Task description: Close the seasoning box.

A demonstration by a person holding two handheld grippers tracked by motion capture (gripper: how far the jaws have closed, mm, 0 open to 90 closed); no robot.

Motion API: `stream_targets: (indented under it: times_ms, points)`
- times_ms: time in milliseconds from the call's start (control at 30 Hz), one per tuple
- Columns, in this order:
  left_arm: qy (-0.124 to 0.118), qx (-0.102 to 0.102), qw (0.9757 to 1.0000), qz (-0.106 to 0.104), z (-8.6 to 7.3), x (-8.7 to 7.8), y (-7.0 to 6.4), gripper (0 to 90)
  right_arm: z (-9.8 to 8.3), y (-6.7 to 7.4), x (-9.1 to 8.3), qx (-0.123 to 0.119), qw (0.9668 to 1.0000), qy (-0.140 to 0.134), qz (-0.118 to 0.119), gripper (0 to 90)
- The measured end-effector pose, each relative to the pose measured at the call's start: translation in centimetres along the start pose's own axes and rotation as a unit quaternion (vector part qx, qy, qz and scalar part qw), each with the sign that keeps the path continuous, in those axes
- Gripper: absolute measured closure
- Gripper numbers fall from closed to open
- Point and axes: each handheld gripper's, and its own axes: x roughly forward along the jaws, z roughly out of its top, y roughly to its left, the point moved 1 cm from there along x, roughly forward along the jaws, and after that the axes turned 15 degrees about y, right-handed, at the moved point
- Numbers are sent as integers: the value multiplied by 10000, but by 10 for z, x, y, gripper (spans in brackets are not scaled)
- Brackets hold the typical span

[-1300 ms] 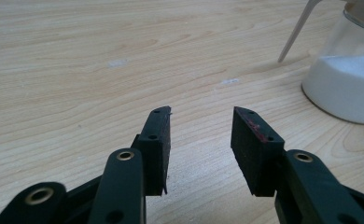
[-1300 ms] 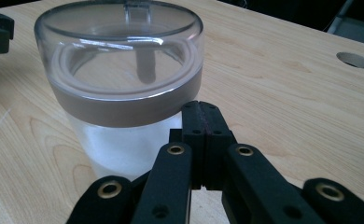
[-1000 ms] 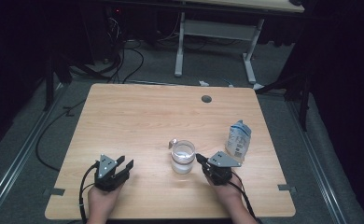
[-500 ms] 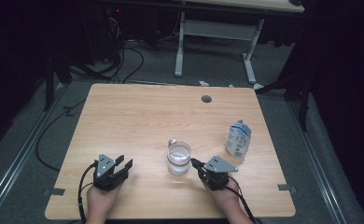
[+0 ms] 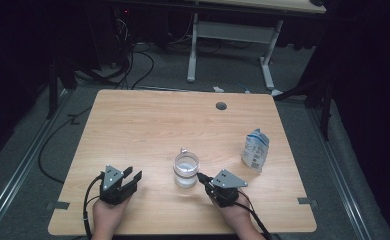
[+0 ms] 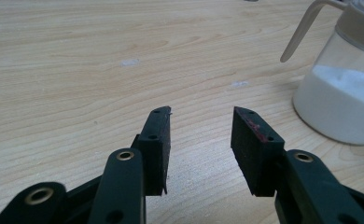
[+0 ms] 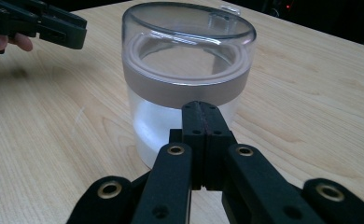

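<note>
Your left gripper (image 5: 128,181) sits at the near left of the tabletop (image 5: 148,125), fingers (image 6: 156,140) spread apart with nothing between them; in the left gripper view only bare wood lies in the gap. Your right gripper (image 5: 202,177) is at the near right, fingers (image 7: 202,126) pressed flat together on nothing, tips aimed at the jar (image 5: 186,169) and just beside its side wall; contact cannot be confirmed. The jar stands upright near the centre, clear lid on, white powder in its lower part. Risk, as a judgement: with those fingers clenched, any forward push would shove or tip the jar rather than grasp it, and a loose lid could spill powder. Farther right, well apart, a small blue-and-white pouch (image 5: 255,150) stands clear of both grippers
</note>
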Motion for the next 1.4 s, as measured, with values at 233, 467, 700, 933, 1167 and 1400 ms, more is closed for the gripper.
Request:
stream_targets:
  times_ms: [233,467,700,933,1167,1400]
  points:
    - [-14,10,10000,22,0,0,1,578,3,7,3,-73,9999,-27,80,899]
    - [3,1,10000,-10,0,0,0,578,5,12,5,-141,9998,-8,105,900]
    - [7,-8,10000,-5,-1,1,-1,578,6,13,6,-149,9998,-34,132,899]
    - [10,30,10000,-86,0,3,-1,575,6,7,0,-43,9999,-91,54,873]
    - [-25,130,9998,-145,2,1,-5,575,-26,-38,-13,499,9977,115,-453,700]
    - [-11,212,9997,-122,2,-1,-11,564,-72,-85,-53,1082,9905,25,-844,589]
